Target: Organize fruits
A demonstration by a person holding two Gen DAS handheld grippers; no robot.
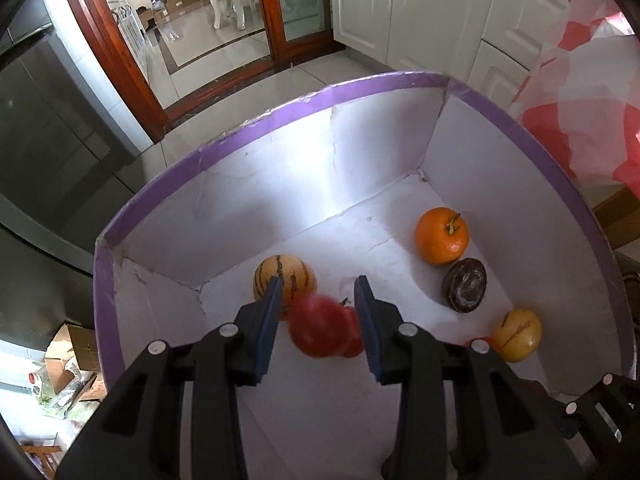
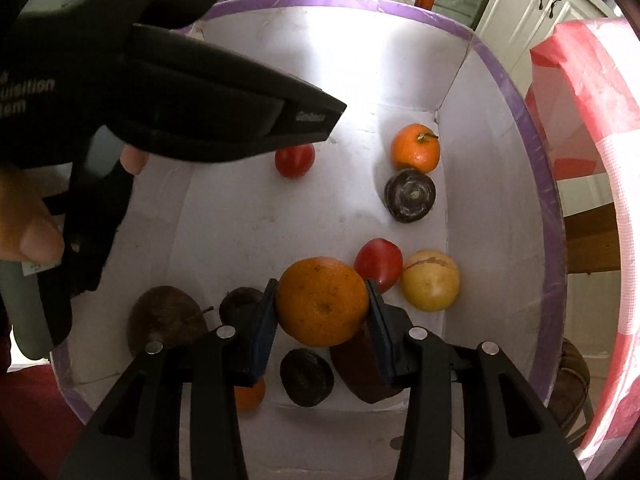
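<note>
A white box with a purple rim [image 1: 280, 114] [image 2: 516, 92] holds several fruits. My left gripper [image 1: 318, 300] is open above the box; a blurred red fruit [image 1: 320, 326] lies free between its fingers, apart from both pads. A striped yellow fruit [image 1: 285, 276] sits behind it. An orange [image 1: 441, 235], a dark purple fruit [image 1: 465, 285] and another striped yellow fruit [image 1: 517, 334] lie to the right. My right gripper [image 2: 322, 304] is shut on an orange [image 2: 322, 300], held above the box floor. The red fruit [image 2: 295, 160] also shows there, below the left gripper's body [image 2: 200, 108].
In the right wrist view, a red fruit [image 2: 379, 264], a yellow fruit [image 2: 431, 280], several dark fruits [image 2: 306, 376] and a brown one [image 2: 164, 320] lie in the box. A red-and-white plastic bag [image 2: 592, 160] stands right of the box. White cabinets [image 1: 400, 8] stand behind.
</note>
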